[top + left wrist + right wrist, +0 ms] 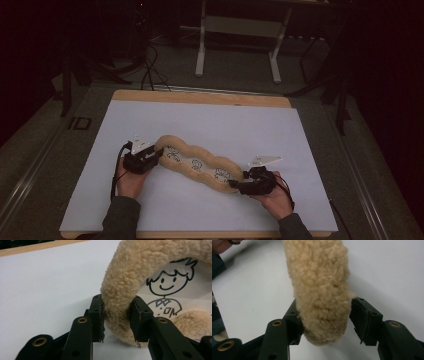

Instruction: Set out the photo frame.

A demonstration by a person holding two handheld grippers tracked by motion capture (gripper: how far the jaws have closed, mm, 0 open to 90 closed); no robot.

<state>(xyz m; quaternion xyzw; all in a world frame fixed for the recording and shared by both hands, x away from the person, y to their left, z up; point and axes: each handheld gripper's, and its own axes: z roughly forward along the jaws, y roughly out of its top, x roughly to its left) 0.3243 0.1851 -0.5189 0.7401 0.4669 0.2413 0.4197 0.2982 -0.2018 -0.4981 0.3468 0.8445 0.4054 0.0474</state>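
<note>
The fleece strip lies stretched on the white sheet between our two grippers, printed side up. The left gripper clamps the fleece rim at its end, both pads pressing in. The right gripper straddles the opposite end: one pad touches, the far one stands clear, so it grips nothing. We judge the laying-out nearly done; letting go remains. The left gripper view shows the cartoon figure print; the right gripper view shows plain pile.
</note>
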